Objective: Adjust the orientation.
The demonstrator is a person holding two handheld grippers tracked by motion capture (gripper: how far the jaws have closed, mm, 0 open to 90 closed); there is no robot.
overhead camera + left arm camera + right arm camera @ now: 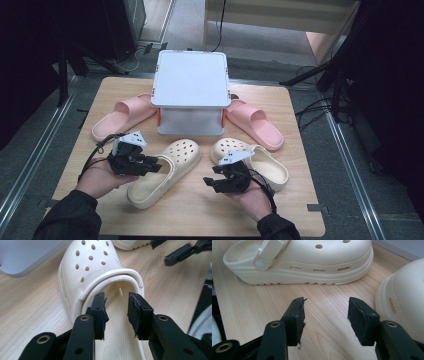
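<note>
Two cream clogs lie on the wooden table [295, 205]. The left clog [172, 165] [92, 262] points its perforated toe at the white box. My left gripper [150, 162] [116, 312] hangs open over this clog's heel opening, its jaws above the footbed with nothing between them; the left jaw is close to the collar rim. The right clog [265, 165] [312, 262] lies on its sole with its strap folded forward. My right gripper [209, 182] [325, 317] stands open above bare wood between the two clogs. The left clog's toe [402, 297] lies to its right.
A white lidded box [190, 92] stands at the table's back middle. A pink slide [122, 117] lies left of it and another pink slide [255, 124] right of it. Dark stands and cables line the floor on both sides.
</note>
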